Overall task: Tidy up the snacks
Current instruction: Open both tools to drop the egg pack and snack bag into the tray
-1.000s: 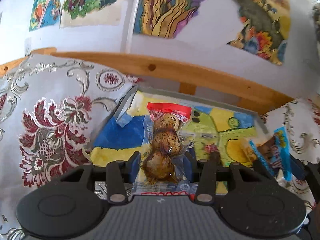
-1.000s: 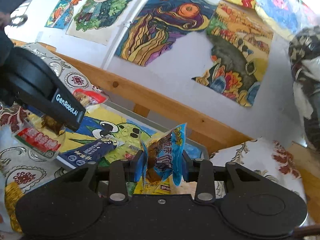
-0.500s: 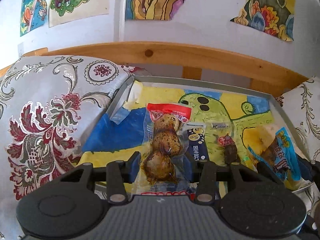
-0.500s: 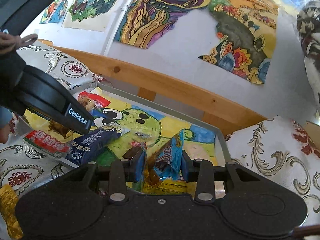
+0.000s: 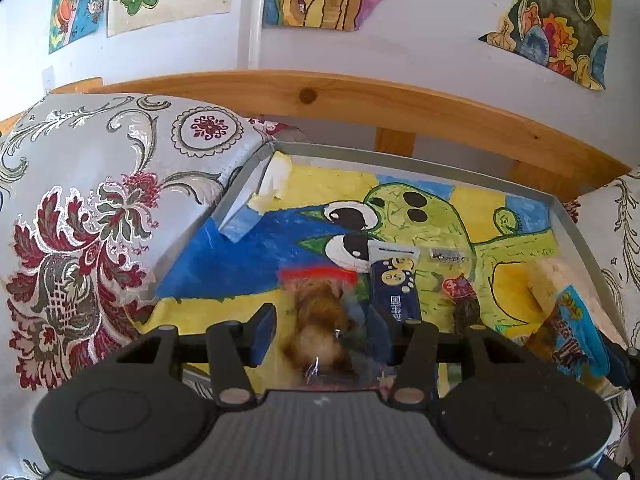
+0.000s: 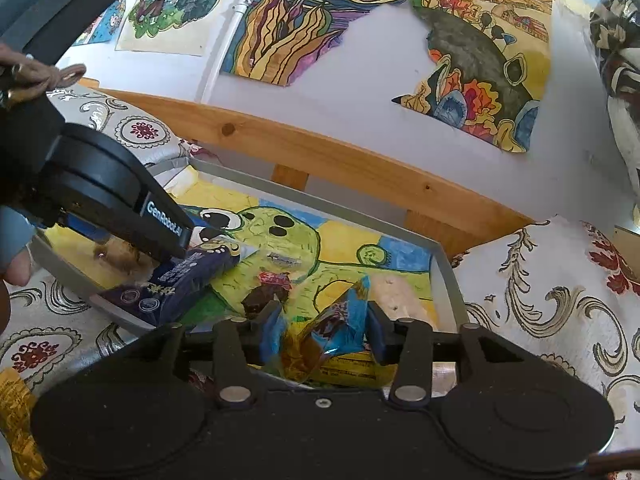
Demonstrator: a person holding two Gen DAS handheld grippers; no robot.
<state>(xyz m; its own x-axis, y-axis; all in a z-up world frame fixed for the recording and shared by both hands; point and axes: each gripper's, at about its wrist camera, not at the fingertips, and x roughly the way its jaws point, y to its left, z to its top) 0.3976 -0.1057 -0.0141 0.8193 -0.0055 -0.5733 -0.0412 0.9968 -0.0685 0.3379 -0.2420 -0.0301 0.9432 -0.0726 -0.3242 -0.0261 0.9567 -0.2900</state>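
A grey tray lined with a green cartoon drawing lies between patterned cushions. My left gripper hangs open over its near left part. A clear packet of brown eggs with a red top shows motion-blurred between the fingers, loose from them. My right gripper is shut on a crumpled blue snack packet low over the tray's right side. A dark blue bar and a small red-and-brown snack lie in the tray's middle.
A pale yellow packet lies in the tray's right corner under the blue packet. Patterned cushions flank the tray, and a wooden rail and a wall with paintings stand behind. A gold wrapper lies on the cloth at left.
The egg packet has slipped down out of my left gripper's hold and is blurred. Both grippers have come lower and closer over the tray.
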